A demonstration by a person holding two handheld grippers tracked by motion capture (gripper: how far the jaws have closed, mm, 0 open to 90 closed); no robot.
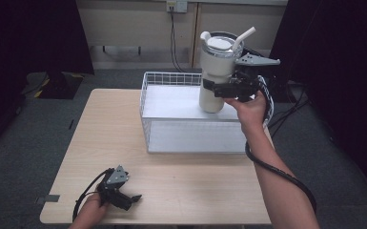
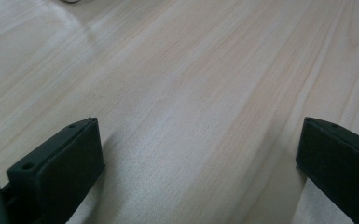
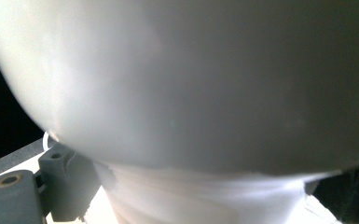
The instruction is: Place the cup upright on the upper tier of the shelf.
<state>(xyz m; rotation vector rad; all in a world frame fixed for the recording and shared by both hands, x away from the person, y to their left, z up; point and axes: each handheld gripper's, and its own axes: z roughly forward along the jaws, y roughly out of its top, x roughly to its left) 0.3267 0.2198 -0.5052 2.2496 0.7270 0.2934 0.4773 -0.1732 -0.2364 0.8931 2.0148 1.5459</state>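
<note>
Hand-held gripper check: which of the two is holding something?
The right hand-held gripper, raised over the wire basket, is clamped on the white tumbler. The left hand-held gripper sits low at the table's near edge, jaws apart, holding nothing.

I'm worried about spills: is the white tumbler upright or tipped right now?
Upright. The tumbler stands vertical in the wire basket, lid and straw on top, with the right tongs shut around its lower body.
</note>
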